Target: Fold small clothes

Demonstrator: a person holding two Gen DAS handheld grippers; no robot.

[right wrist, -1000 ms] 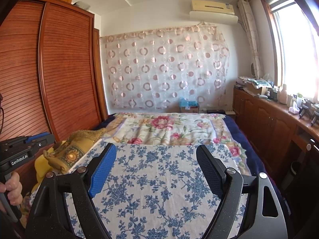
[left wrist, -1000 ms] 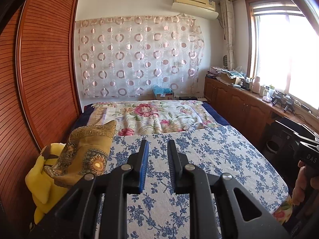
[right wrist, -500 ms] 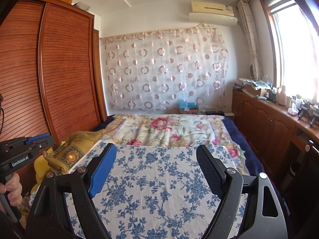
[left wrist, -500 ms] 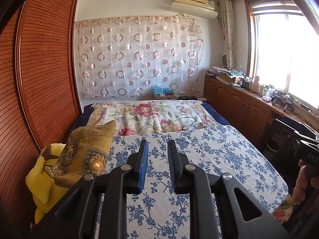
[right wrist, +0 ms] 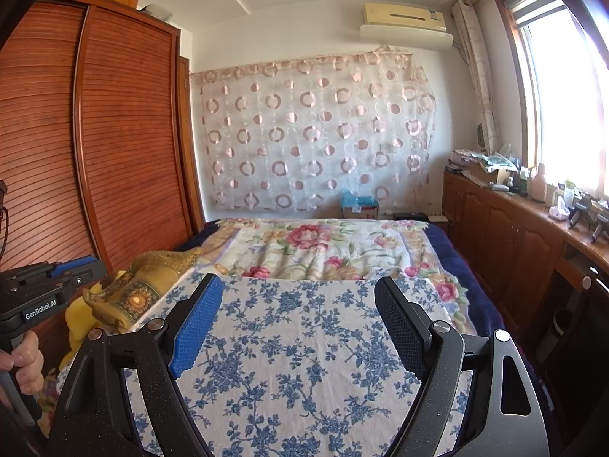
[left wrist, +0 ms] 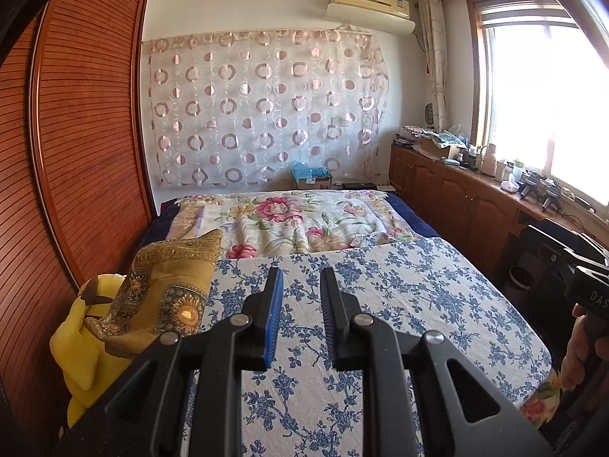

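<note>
A crumpled mustard-gold patterned cloth point(left wrist: 167, 289) lies on a yellow plush toy point(left wrist: 76, 342) at the left edge of the bed; it also shows in the right wrist view point(right wrist: 141, 293). My left gripper point(left wrist: 300, 312) hovers above the blue-flowered sheet point(left wrist: 399, 304), its fingers a narrow gap apart and holding nothing. My right gripper point(right wrist: 298, 323) is wide open and empty above the same sheet point(right wrist: 297, 361). Both grippers are to the right of the cloth and apart from it.
A floral blanket point(left wrist: 297, 221) covers the far half of the bed. A wooden wardrobe point(left wrist: 76, 152) stands close on the left. A low cabinet point(left wrist: 456, 194) with clutter runs under the window on the right. A dotted curtain point(left wrist: 266, 106) hangs behind.
The right wrist view has tilted slightly upward. The left gripper and the cloth have not moved.
</note>
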